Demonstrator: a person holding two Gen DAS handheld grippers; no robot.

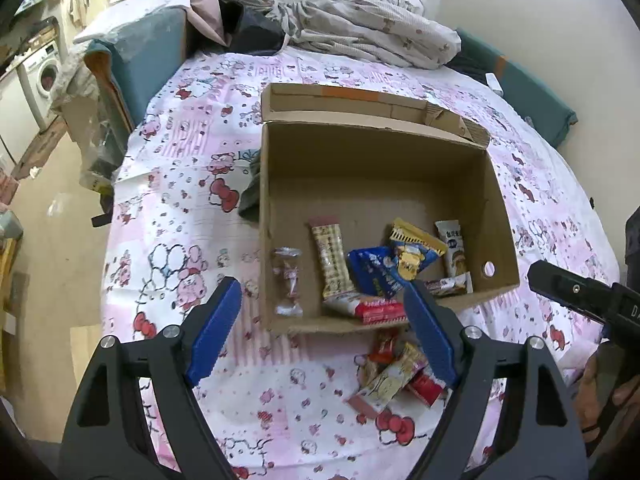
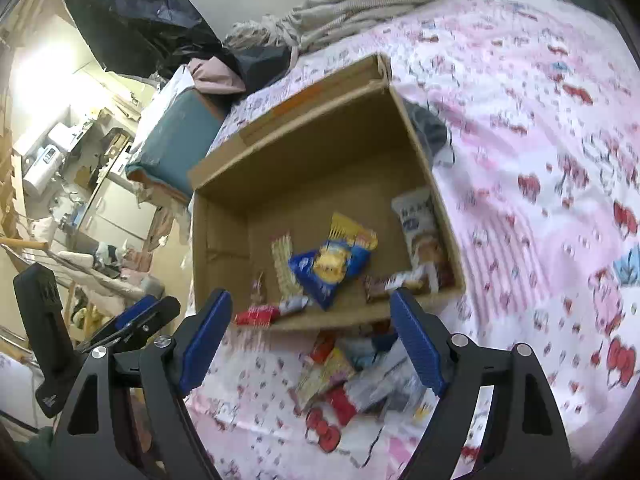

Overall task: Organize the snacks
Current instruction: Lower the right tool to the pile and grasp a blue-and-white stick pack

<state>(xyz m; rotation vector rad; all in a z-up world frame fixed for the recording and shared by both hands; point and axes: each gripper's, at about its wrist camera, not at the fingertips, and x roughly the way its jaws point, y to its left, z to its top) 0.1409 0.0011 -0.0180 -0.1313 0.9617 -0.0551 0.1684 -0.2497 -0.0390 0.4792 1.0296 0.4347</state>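
Note:
An open cardboard box (image 1: 280, 184) lies on the pink patterned bedsheet and holds several snack packets, among them a blue bag (image 1: 376, 272) and a checked bar (image 1: 332, 260). It also shows in the right wrist view (image 2: 224, 232), with the blue bag (image 2: 320, 276). A small pile of loose snacks (image 1: 396, 376) lies on the sheet just in front of the box, also seen from the right (image 2: 360, 380). My left gripper (image 1: 320, 336) is open and empty, above the sheet before the box. My right gripper (image 2: 310, 344) is open and empty, above the pile.
A rumpled blanket (image 1: 360, 28) and dark clothes lie at the bed's far end. A teal cushion (image 1: 148, 52) stands at the left bedside. The right gripper's body (image 1: 580, 296) shows at the right. Floor and a washing machine (image 1: 44, 76) lie far left.

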